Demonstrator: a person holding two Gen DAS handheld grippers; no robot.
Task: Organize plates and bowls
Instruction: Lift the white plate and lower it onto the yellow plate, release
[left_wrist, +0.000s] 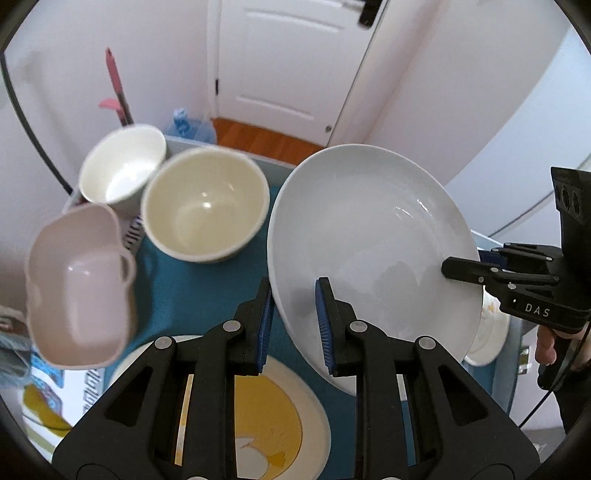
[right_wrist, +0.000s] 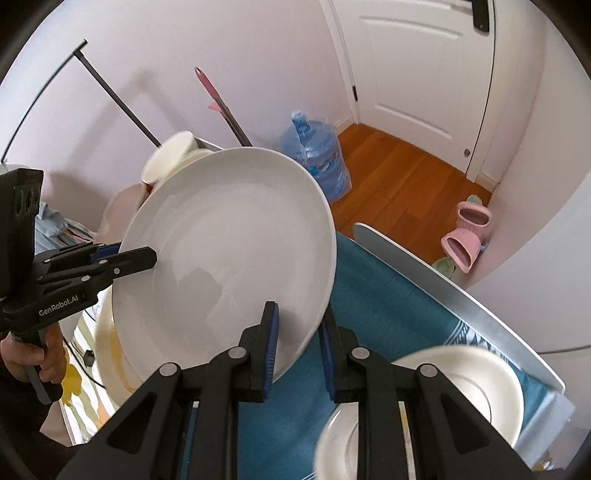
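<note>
Both grippers point steeply downward, jaws nearly closed and clamped on opposite edges of a white plate (left_wrist: 369, 236): the left gripper (left_wrist: 293, 325) at its left rim, the right gripper (right_wrist: 297, 343) opposite, each hand-held.

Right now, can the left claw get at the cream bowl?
Probably not: the left claw is shut on the large white plate, shared with the right claw. The cream bowl itself stands uncovered.
</note>
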